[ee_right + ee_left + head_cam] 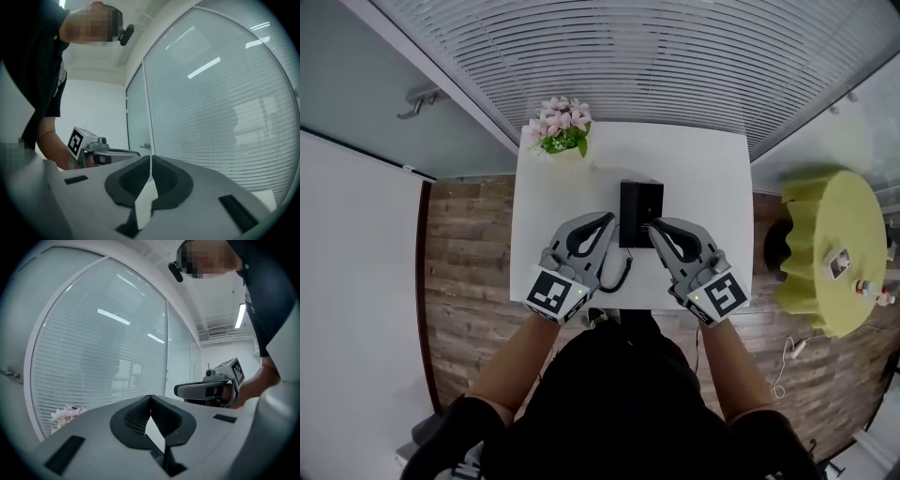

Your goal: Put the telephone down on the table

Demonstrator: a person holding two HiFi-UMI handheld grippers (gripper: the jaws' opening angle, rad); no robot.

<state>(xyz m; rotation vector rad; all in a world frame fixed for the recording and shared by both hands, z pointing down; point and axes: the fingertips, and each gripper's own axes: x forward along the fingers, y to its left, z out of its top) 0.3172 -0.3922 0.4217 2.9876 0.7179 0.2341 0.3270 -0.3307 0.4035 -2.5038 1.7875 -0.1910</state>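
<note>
The telephone (639, 213) already sits on the tabletop (703, 169), cord (622, 274) trailing toward us. We hold the left gripper (608, 218) and right gripper (653, 225) flanking it, jaws closed on nothing, so we judge it released.

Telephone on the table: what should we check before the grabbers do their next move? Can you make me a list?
1. The telephone sits on the white table: ok.
2. The left gripper holds nothing, its jaws closed together: ok.
3. The right gripper holds nothing, its jaws closed together: ok.
4. The flowers stand apart from the telephone, at the table's far left corner: ok.
5. The cord is free of the left gripper: cannot tell, because it curls right beside that gripper.
6. The right gripper's tip is clear of the telephone's edge: cannot tell, because they look very close.
</note>
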